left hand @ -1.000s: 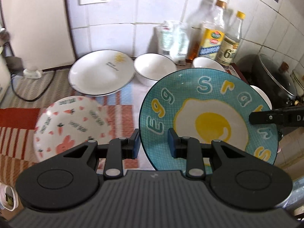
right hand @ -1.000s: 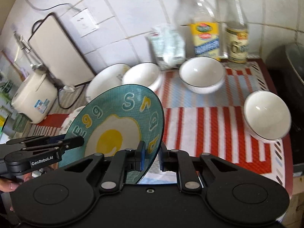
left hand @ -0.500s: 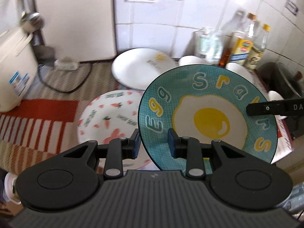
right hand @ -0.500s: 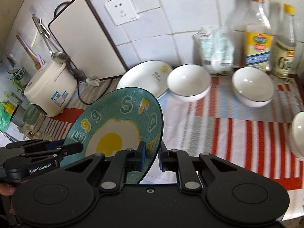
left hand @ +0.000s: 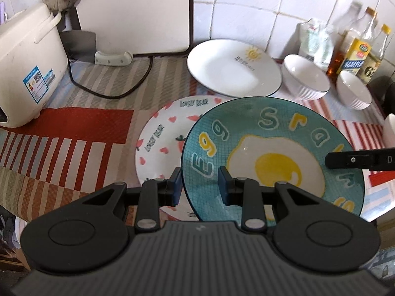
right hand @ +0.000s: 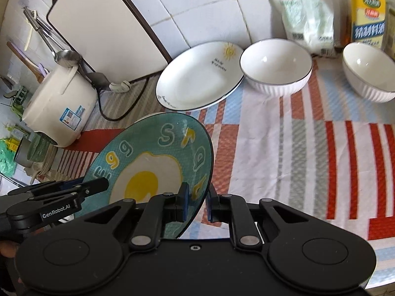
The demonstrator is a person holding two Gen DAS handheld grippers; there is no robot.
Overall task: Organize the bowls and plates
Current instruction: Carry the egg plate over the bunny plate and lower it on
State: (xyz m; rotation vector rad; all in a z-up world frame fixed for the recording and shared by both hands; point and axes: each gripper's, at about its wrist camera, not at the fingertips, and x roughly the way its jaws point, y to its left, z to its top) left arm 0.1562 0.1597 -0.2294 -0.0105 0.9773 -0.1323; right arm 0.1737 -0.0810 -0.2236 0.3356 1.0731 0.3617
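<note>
A teal plate (left hand: 271,148) printed with a fried egg hangs tilted over the counter, held from both sides. My left gripper (left hand: 200,188) is shut on its near-left rim, one finger under the edge and one on the face. My right gripper (right hand: 197,203) is shut on the opposite rim; one of its fingers (left hand: 358,160) reaches in from the right in the left wrist view. The teal plate (right hand: 153,162) partly covers a pink-and-white "Lovely Bear" plate (left hand: 160,140) lying flat below. Behind lie a white sun plate (left hand: 229,66) and two white ribbed bowls (left hand: 306,76) (left hand: 354,91).
A cream rice cooker (left hand: 27,66) stands at the left with its black cord (left hand: 108,93) across the striped cloth. A white cutting board (left hand: 133,12) leans on the tiled wall. Bottles (left hand: 355,51) and a bag stand at the back right. A third bowl (left hand: 390,133) sits at the right edge.
Both grippers have carried the teal plate leftward along the counter and a little lower. It now hangs over the pink plate, and the rice cooker has come into view.
</note>
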